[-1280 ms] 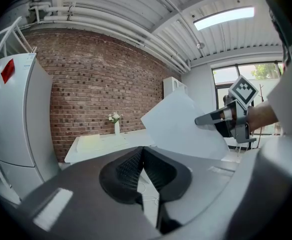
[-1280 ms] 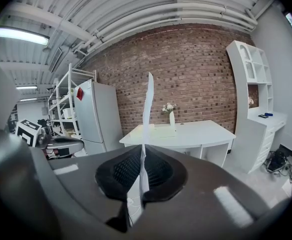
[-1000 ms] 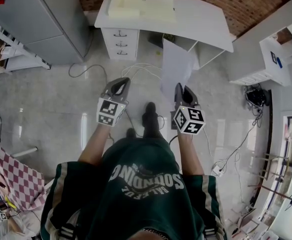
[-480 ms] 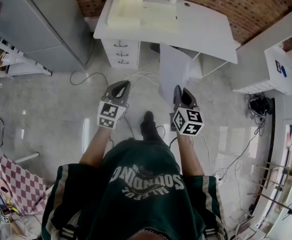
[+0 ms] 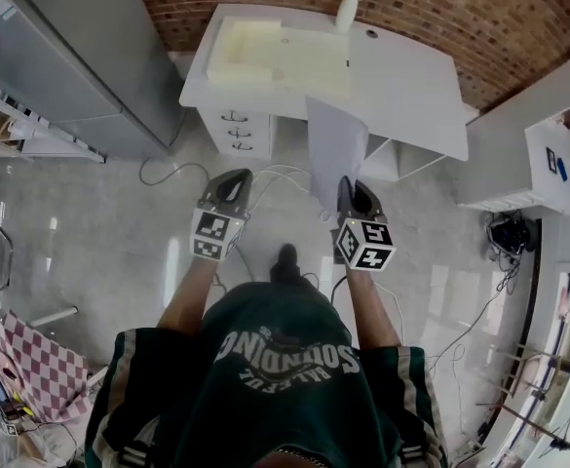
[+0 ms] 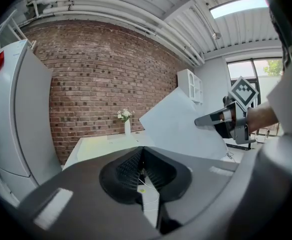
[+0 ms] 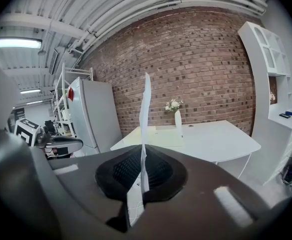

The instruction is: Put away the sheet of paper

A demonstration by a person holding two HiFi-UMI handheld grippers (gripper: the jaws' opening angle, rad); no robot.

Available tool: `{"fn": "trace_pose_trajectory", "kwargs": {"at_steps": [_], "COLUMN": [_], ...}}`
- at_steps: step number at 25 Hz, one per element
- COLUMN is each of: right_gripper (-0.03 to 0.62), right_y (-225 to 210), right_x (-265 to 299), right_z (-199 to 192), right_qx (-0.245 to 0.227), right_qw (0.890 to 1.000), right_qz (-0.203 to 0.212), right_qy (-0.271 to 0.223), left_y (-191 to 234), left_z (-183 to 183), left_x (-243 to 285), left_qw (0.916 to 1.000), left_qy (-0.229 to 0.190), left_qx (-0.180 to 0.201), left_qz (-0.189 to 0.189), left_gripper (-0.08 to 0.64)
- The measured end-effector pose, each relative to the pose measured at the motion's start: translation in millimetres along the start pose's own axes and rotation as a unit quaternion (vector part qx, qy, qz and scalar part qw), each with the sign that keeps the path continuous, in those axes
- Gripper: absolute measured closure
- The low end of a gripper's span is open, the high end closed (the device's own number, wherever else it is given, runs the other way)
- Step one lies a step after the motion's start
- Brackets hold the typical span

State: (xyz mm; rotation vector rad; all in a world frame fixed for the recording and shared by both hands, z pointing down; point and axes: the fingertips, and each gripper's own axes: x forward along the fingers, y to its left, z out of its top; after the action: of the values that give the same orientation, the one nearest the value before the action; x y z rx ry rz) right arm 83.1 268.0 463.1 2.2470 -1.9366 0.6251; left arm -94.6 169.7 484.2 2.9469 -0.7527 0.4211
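Note:
The white sheet of paper [image 5: 335, 149] stands on edge in front of me, pinched at its near edge by my right gripper [image 5: 347, 183], which is shut on it. In the right gripper view the paper [image 7: 145, 124] rises thin and upright out of the closed jaws [image 7: 142, 176]. My left gripper [image 5: 237, 176] is held level beside it, a hand's width to the left, jaws together and nothing in them [image 6: 142, 165]. From the left gripper view the paper [image 6: 183, 129] shows broadside, with the right gripper [image 6: 199, 121] at its right edge.
A white desk [image 5: 406, 81] stands ahead against the brick wall, with a cream pad [image 5: 275, 47], a vase of flowers [image 5: 346, 6] and drawers [image 5: 238, 130] under its left end. A grey cabinet [image 5: 70, 57] is at left, white shelving [image 5: 557, 154] at right, cables [image 5: 265, 169] on the floor.
Both grippers and the paper have moved forward together towards the desk, which now lies closer in the head view. The grip on the paper is unchanged.

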Motion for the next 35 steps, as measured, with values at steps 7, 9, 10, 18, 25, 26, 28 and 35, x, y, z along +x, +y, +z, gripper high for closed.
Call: {"fn": "trace_pose_trajectory", "kwargs": {"at_steps": [7, 9, 10, 18, 25, 26, 28, 35], "right_gripper": [0.591, 0.591, 0.591, 0.591, 0.591, 0.591, 0.591, 0.591], "right_y": [-30, -37, -40, -66, -76, -76, -80, -81], "right_x": [41, 51, 56, 88, 106, 110, 121, 166], "right_z": [24, 30, 33, 53, 59, 59, 61, 70], "right_qx": [-0.008, -0.008, -0.008, -0.006, 0.002, 0.001, -0.002, 0.004], "right_qw": [1.0, 0.999, 0.999, 0.998, 0.998, 0.998, 0.998, 0.999], "right_qz": [0.026, 0.033, 0.036, 0.059, 0.059, 0.06, 0.06, 0.052], "right_qy": [0.004, 0.004, 0.004, 0.003, 0.003, 0.005, 0.009, 0.01], "left_y": [9, 12, 13, 26, 35, 39, 45, 78], "left_z": [17, 21, 22, 40, 44, 44, 44, 38], "left_x": [47, 58, 63, 96, 115, 118, 128, 163], "left_qw": [0.9998, 0.9997, 0.9996, 0.9985, 0.9985, 0.9984, 0.9984, 0.999], "left_qy": [-0.003, -0.002, -0.001, 0.002, 0.0, 0.0, -0.003, 0.005], "left_qx": [-0.005, -0.004, -0.004, -0.003, -0.006, -0.007, -0.01, -0.015], "left_qz": [0.019, 0.025, 0.028, 0.054, 0.055, 0.056, 0.056, 0.042], "left_gripper": [0.551, 0.551, 0.551, 0.551, 0.551, 0.551, 0.551, 0.551]}}
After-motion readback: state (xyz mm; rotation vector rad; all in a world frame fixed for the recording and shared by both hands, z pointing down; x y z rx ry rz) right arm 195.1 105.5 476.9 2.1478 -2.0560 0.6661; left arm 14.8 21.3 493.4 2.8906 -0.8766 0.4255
